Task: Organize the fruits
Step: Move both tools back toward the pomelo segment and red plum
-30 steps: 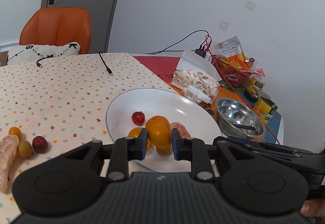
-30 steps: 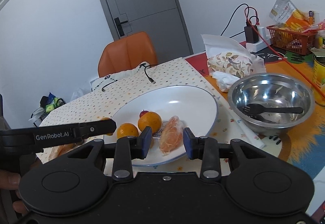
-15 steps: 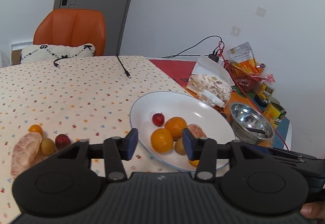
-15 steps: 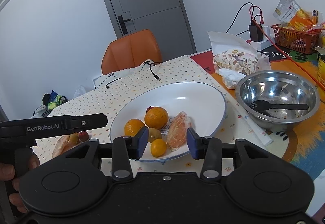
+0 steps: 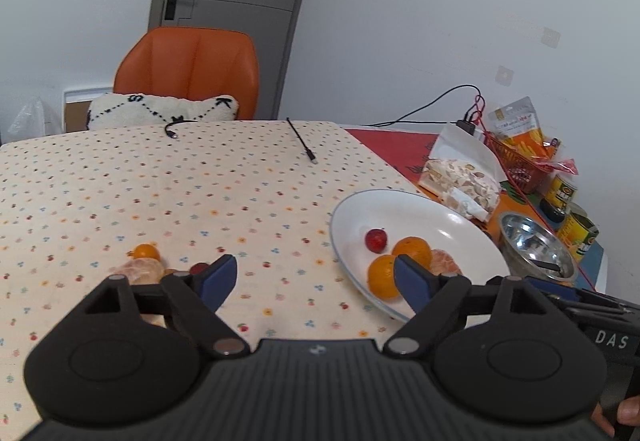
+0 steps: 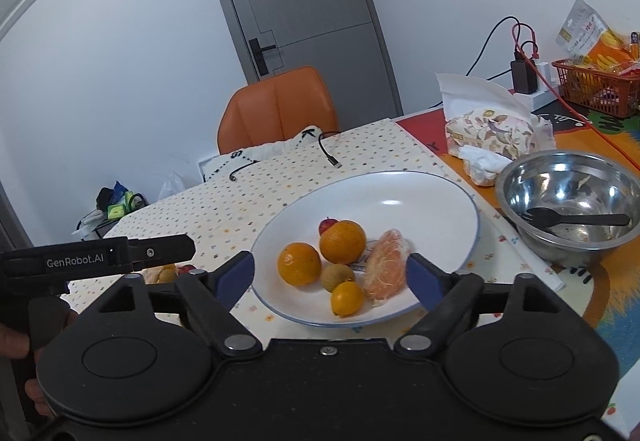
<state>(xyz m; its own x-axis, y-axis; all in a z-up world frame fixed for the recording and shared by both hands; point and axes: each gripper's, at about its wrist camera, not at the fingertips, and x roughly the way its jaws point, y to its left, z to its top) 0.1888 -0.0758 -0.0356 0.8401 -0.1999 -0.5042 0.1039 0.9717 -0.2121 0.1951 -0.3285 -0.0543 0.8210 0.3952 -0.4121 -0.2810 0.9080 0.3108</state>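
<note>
A: Both sets of tongs are empty. The left gripper (image 5: 316,277) stands spread wide above the dotted tablecloth (image 5: 200,181), and the right gripper (image 6: 330,275) is just as wide, framing the near rim of the shallow white plate with a thin blue edge (image 6: 400,181).

B: And the fruit?

A: Two round oranges (image 6: 342,241), a small yellow citrus (image 6: 346,298), a brownish kiwi-like fruit (image 6: 337,276), a small red fruit (image 6: 327,225) and a peeled orange segment cluster (image 6: 386,267) lie on the plate. A second peeled cluster (image 5: 140,269), a small orange fruit (image 5: 146,251) and something dark red, mostly hidden behind the left finger, sit on the cloth.

B: Risks?

A: The round fruit could roll off if a finger knocks the rim, and the soft peeled cluster would probably crush under a hard squeeze.
</note>
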